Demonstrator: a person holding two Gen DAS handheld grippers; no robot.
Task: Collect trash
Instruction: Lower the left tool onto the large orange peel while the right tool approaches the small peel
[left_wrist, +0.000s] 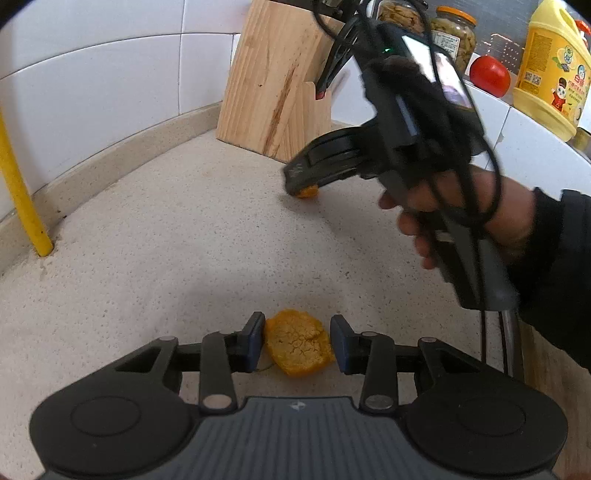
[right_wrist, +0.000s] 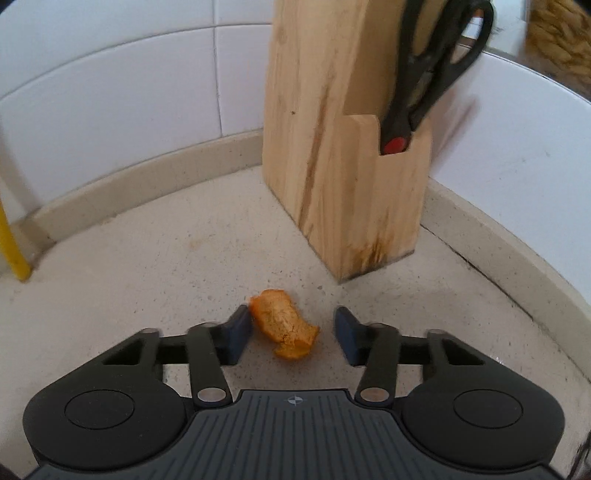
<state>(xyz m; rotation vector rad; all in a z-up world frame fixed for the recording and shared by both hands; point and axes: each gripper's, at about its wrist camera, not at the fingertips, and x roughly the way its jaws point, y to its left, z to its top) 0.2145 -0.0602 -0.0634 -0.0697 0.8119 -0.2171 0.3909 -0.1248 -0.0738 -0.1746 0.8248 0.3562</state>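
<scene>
A wide, cracked piece of orange peel (left_wrist: 297, 345) lies on the speckled counter (left_wrist: 166, 240), and my left gripper (left_wrist: 297, 341) is shut on it, a blue pad against each side. A smaller curled orange peel (right_wrist: 286, 328) rests in front of the knife block. My right gripper (right_wrist: 291, 330) straddles it, open: the left pad (right_wrist: 238, 332) touches the peel, while the right pad (right_wrist: 345, 334) stands clear of it. In the left wrist view the right gripper (left_wrist: 301, 182), held by a person's hand (left_wrist: 461, 214), is lowered over that small peel (left_wrist: 308, 192).
A wooden knife block (right_wrist: 332, 147) holding black scissors (right_wrist: 424, 74) stands in the tiled corner. A yellow pipe (left_wrist: 22, 192) rises at the left wall. On the ledge behind are a tomato (left_wrist: 489, 75), a yellow detergent bottle (left_wrist: 550, 70) and jars (left_wrist: 454, 37).
</scene>
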